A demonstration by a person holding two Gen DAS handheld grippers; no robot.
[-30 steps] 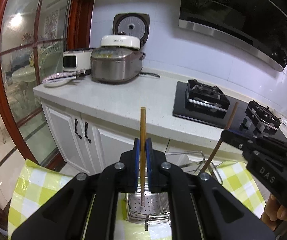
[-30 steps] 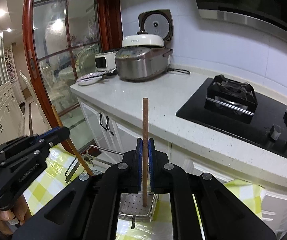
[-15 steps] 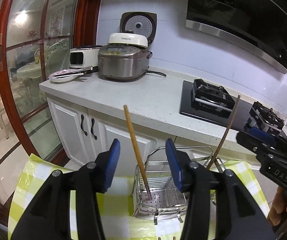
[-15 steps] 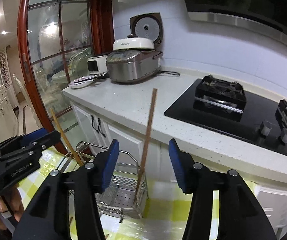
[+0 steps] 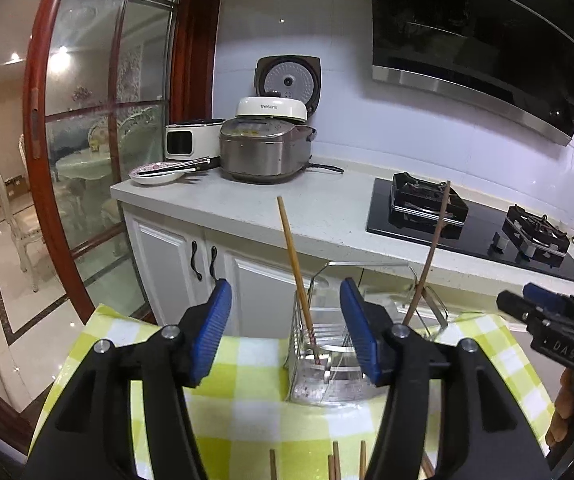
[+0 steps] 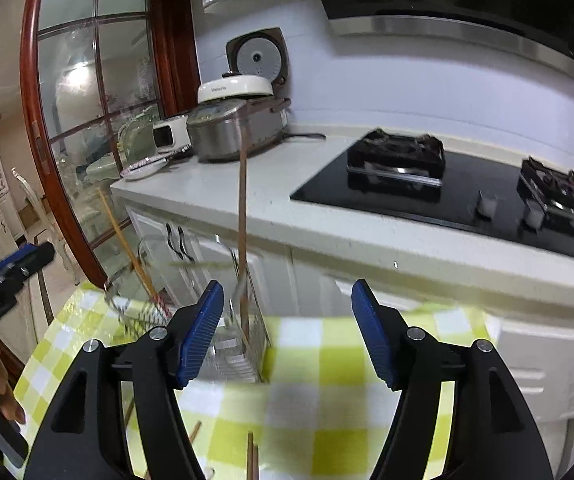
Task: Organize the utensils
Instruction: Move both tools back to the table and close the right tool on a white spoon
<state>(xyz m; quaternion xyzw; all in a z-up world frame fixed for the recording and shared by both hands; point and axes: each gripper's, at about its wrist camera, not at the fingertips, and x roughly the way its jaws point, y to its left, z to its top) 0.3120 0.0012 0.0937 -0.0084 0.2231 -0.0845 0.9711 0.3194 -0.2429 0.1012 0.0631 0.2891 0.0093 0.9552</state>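
Observation:
A wire utensil basket [image 5: 329, 376] stands on the yellow checked cloth [image 5: 247, 412]. A light wooden chopstick [image 5: 295, 268] leans in its left part and a dark brown chopstick [image 5: 431, 248] leans at its right. My left gripper [image 5: 287, 328] is open and empty, held back from the basket. My right gripper [image 6: 287, 328] is open and empty, to the right of the basket [image 6: 243, 344]; the dark chopstick [image 6: 243, 220] and the light one [image 6: 127, 244] show there too. Tips of more chopsticks [image 5: 335, 464] lie on the cloth near me.
Behind the table is a white counter [image 5: 279, 208] with rice cookers [image 5: 265, 152], a plate [image 5: 157, 174] and a black gas hob [image 5: 467, 224]. A red-framed glass door [image 5: 67, 160] is at the left. The other gripper [image 5: 555, 336] shows at the right edge.
Both grippers opened and let go of their chopsticks, which now lean in the basket. Both grippers have drawn back and up from the basket.

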